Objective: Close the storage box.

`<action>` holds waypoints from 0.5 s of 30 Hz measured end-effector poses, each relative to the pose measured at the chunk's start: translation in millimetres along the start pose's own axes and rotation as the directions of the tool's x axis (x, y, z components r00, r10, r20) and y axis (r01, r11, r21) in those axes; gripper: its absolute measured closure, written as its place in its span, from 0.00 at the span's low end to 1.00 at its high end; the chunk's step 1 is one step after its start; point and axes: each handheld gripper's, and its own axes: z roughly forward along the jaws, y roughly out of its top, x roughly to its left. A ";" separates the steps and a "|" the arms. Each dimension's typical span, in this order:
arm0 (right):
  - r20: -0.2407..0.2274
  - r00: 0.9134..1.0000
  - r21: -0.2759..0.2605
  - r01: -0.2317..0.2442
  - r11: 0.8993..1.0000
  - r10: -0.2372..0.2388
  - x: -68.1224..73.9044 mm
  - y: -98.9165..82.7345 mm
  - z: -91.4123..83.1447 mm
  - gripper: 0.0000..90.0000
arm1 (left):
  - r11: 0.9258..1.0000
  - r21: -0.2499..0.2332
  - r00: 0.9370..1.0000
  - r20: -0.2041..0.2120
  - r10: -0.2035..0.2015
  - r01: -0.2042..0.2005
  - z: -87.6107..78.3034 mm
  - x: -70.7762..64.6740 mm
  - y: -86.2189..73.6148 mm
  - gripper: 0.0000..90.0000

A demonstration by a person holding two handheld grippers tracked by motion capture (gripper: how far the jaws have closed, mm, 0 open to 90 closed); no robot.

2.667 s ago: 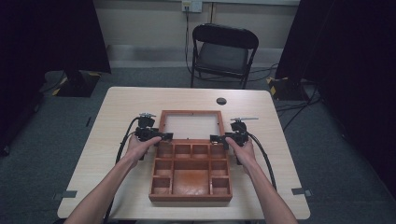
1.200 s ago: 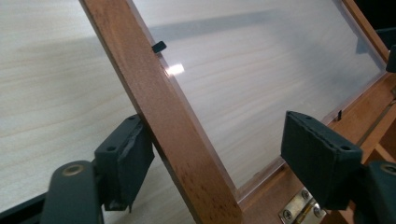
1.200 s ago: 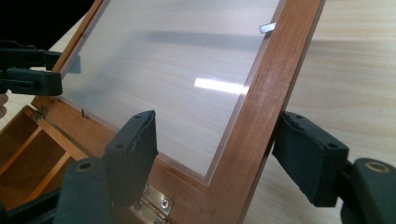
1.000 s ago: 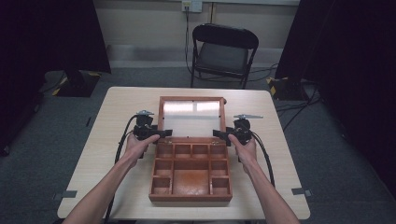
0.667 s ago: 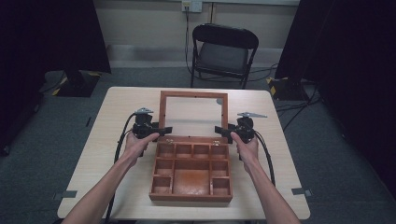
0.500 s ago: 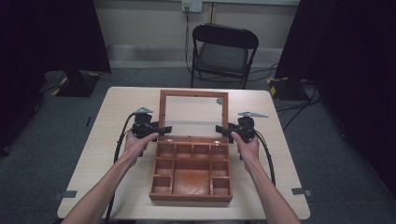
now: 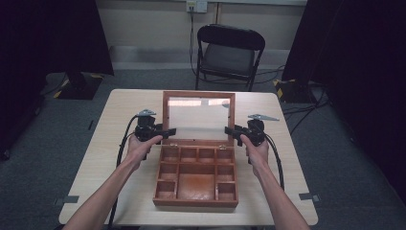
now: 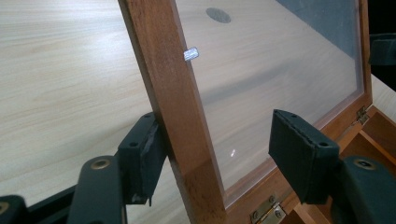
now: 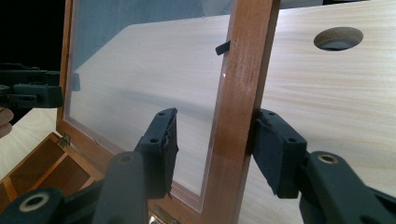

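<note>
Box with glazed lid, lid swing in progress. The compartmented wooden box sits mid-worktop, nearest my edge, all compartments empty as far as the high view shows. Its glass-panelled lid stands close to upright on the rear hinges, neither laid back on the worktop nor shut down on the box; I judge the swing about half done, with the rest of the arc and the let-go left. My left hand-held gripper is at the lid's left stile and my right hand-held gripper at its right stile, low down near the hinge line. Both sets of jaws have just been closing, each with a stile between them, but neither is clamped: on each, the outer pad touches the wood while the inner pad stands off in front of the glass, so the jaws are apart and the lid is steadied, not pinched. The high view gives lid angle and symmetry of my two holds, not pad contact. The left gripper view shows that gap, a brass hinge and a small metal catch on the stile; the right gripper view shows a round hole in the worktop behind the lid.
</note>
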 end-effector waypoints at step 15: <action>-0.001 1.000 0.003 0.005 1.000 -0.005 1.4 0.6 -3.8 0.59 | 1.000 -0.009 1.000 0.008 0.010 -0.010 2.2 -0.1 0.5 0.41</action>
